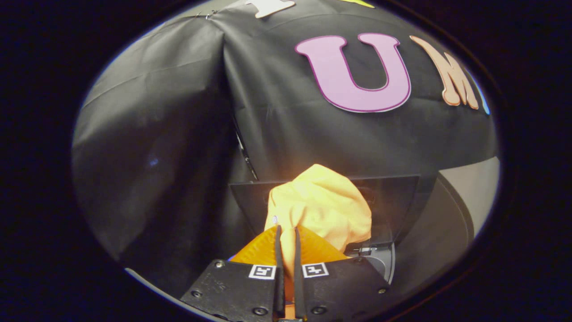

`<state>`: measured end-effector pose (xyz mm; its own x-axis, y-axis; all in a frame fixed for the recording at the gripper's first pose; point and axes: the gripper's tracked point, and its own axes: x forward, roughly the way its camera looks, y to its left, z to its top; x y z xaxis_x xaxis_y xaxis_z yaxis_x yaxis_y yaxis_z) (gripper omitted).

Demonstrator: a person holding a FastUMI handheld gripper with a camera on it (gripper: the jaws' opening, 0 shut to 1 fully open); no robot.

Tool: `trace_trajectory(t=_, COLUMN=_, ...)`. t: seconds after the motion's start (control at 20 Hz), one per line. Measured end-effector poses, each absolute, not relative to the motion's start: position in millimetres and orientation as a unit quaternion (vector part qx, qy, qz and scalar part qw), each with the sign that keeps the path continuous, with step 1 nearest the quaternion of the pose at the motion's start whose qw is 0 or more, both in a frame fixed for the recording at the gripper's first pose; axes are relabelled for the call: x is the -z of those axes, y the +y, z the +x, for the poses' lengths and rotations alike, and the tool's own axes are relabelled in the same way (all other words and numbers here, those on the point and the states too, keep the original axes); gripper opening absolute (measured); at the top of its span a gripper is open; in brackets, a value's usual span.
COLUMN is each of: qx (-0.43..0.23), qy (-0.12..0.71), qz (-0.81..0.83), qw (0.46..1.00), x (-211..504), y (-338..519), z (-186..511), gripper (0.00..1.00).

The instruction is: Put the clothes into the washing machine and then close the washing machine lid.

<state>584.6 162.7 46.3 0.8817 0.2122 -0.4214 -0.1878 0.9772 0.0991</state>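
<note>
The tool [286, 232] is clamped on a yellow cloth [319, 205], both fingers [279, 250] pressed close together with a fold of it pinched between them. From that grip the cloth bunches up and away, its long axis running ahead of the fingers and leaning a little to the right. It looks soft, plain and rumpled, with rounded folds and a brighter, glowing patch near the fingers. Just beyond the cloth stands a dark raised lid [393, 197], tilted upright, the cloth covering its middle. Below the lid and right of the cloth, part of the washing machine [384, 261] shows a grey rim. Behind the lid hangs the black cloth wall [178, 134].
</note>
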Motion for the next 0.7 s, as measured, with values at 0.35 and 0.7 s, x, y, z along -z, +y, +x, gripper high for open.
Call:
trace_trajectory(t=0.35, qx=-0.089, qy=0.192, qz=-0.003, qw=0.977, x=-51, y=150, z=588, gripper=0.34)
trace_trajectory(t=0.7, qx=-0.039, qy=0.147, qz=0.047, qw=0.987, x=-85, y=140, z=639, gripper=0.61)
